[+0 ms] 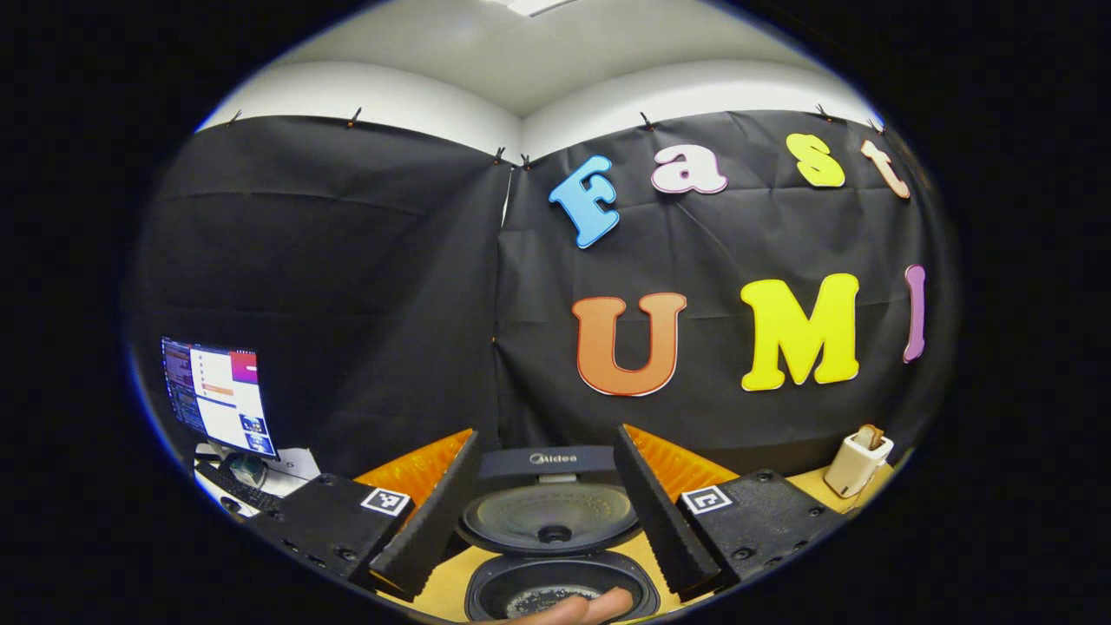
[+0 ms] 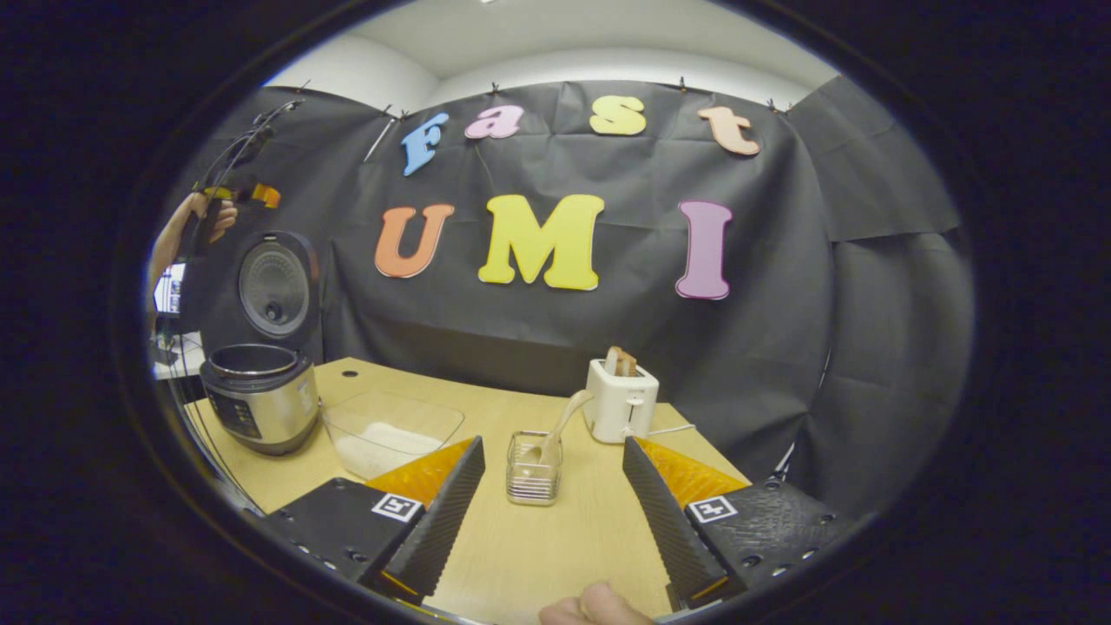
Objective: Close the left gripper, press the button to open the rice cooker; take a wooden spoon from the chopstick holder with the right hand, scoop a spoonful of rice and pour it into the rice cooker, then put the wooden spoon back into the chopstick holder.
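Rice cooker (image 2: 260, 395) lid up. Right claw (image 2: 548, 512) spread apart, facing the chopstick holder (image 2: 533, 469); left claw (image 1: 548, 512) also apart. Wooden spoon (image 2: 560, 425): likely light, stiff; grip the upper handle.

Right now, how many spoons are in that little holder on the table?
1. A wooden spoon stands tilted in the chopstick holder, its handle leaning toward the toaster. The holder's see-through walls reveal no other spoon, though something small could hide low inside.
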Available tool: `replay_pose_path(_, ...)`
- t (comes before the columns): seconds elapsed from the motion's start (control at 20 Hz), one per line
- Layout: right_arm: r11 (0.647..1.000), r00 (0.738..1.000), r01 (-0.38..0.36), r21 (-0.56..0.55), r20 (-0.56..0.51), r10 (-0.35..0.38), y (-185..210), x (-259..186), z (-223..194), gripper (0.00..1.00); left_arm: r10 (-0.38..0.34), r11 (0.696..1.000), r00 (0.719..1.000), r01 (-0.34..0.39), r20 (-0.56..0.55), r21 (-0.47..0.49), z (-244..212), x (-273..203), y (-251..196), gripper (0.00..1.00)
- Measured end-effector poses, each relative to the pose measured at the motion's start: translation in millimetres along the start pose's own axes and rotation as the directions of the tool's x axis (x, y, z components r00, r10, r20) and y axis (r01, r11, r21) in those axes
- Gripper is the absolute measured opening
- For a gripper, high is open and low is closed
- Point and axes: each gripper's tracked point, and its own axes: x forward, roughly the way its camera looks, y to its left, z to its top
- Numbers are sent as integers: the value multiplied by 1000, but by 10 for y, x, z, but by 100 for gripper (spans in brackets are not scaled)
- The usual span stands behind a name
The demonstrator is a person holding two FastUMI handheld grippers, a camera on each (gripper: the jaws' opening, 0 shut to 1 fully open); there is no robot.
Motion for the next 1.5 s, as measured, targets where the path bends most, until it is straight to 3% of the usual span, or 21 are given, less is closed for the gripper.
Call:
replay_pose_path(0.15, 1000, 1000, -8, 23, 1, 8, 8, -2, -34, 95, -51, 995, 995, 43, -83, -91, -69, 253, -224, 97)
replay_pose_path(0.45, 999, 1000, -20, 35, 5, 20, -64, -46, -53, 95, -13, 998, 980, 1, -199, -61, -382, 647, -143, 98)
replay_pose_path(0.65, 999, 1000, -21, 27, 15, 21, -131, -64, -79, 95, 2, 1000, 979, -7, -205, -24, -447, 712, -111, 96)
replay_pose_path(0.8, 1000, 1000, -5, 27, 11, 5, -216, -78, -95, 95, 1, 997, 985, 11, -172, 71, -472, 595, -107, 96)
replay_pose_path(1.35, 999, 999, 17, 33, 38, -18, -330, -202, -23, 95, -22, 996, 984, 36, -177, 77, -693, -232, -204, 96)
replay_pose_path(1.4, 999, 999, 17, 33, 38, -18, -325, -207, -18, 95, -26, 996, 983, 40, -182, 73, -747, -330, -220, 100)
replay_pose_path(1.5, 999, 999, 15, 33, 40, -16, -314, -207, -17, 96, -36, 997, 980, 50, -195, 67, -873, -525, -240, 96)
